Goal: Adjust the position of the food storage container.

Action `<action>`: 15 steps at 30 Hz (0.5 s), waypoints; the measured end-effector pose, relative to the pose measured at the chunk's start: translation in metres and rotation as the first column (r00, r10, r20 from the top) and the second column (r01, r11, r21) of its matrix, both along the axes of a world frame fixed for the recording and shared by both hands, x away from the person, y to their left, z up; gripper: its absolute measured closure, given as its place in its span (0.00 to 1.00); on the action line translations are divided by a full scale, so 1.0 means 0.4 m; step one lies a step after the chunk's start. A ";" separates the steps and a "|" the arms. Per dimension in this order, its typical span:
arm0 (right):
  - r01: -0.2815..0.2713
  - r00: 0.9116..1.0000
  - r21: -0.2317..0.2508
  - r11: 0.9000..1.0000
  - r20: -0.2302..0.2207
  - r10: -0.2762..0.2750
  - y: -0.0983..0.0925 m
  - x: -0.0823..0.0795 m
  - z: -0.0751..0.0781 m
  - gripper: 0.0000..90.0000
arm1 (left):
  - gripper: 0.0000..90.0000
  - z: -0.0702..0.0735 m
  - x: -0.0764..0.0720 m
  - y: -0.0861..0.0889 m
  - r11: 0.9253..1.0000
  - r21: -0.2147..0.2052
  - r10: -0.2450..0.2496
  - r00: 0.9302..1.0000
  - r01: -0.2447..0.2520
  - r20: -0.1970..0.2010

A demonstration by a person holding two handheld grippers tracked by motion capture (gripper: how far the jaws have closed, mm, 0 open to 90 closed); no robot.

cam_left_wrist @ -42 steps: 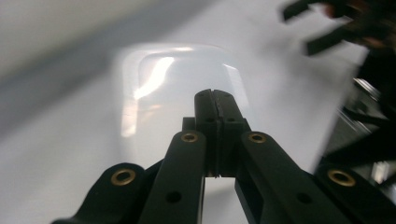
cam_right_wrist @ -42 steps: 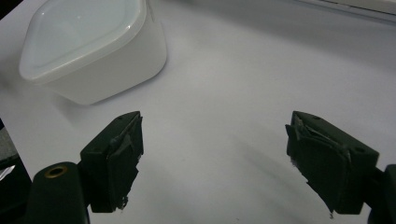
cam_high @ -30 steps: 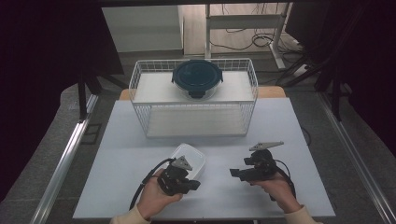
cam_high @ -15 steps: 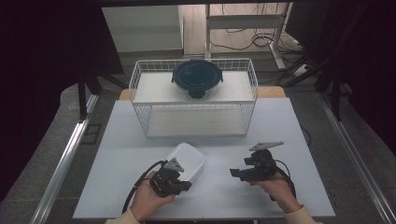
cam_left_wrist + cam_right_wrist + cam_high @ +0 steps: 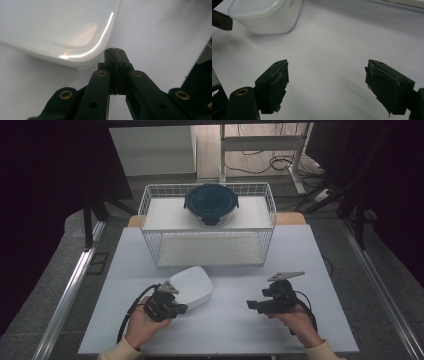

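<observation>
A white rounded container (image 5: 192, 285) lies on the white table (image 5: 225, 330), in front of the wire basket. My left gripper (image 5: 182, 308) is shut with nothing between its jaws. Its tips rest beside the container's near corner (image 5: 57, 30); in the left gripper view the gripper (image 5: 114, 53) points along the container's edge, and I cannot tell whether it touches. My right gripper (image 5: 252, 305) hovers over bare table to the right, open and empty. The right gripper view shows its gripper (image 5: 327, 67) spread wide, with the container (image 5: 264, 15) farther off.
A white wire basket (image 5: 210, 247) stands at the back middle of the table. A round glass container with a dark blue lid (image 5: 211, 204) sits on top of it. Dark floor and metal rails flank the table.
My left gripper has slid left along the front of the white container, which now lies flatter and slightly further left. The right gripper has stayed put.
</observation>
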State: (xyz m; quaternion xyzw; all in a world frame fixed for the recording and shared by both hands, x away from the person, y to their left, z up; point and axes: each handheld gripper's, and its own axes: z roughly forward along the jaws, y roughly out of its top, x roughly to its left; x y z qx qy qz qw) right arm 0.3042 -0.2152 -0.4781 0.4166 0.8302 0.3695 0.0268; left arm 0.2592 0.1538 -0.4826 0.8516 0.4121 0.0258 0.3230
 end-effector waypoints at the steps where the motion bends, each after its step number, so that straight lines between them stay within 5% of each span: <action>1: -0.001 1.000 0.000 1.000 0.001 0.001 0.000 0.000 0.000 0.20 | 1.00 -0.001 0.006 0.010 1.000 0.002 0.012 1.000 -0.012 0.001; 8: -0.002 1.000 0.000 1.000 0.002 0.002 0.001 0.001 -0.001 0.20 | 1.00 -0.002 0.038 0.066 0.997 -0.001 0.081 0.997 -0.081 -0.001; 15: -0.001 1.000 -0.003 1.000 0.003 0.001 0.001 0.002 -0.002 0.20 | 1.00 0.034 0.039 0.061 0.997 -0.043 0.068 0.997 -0.066 0.030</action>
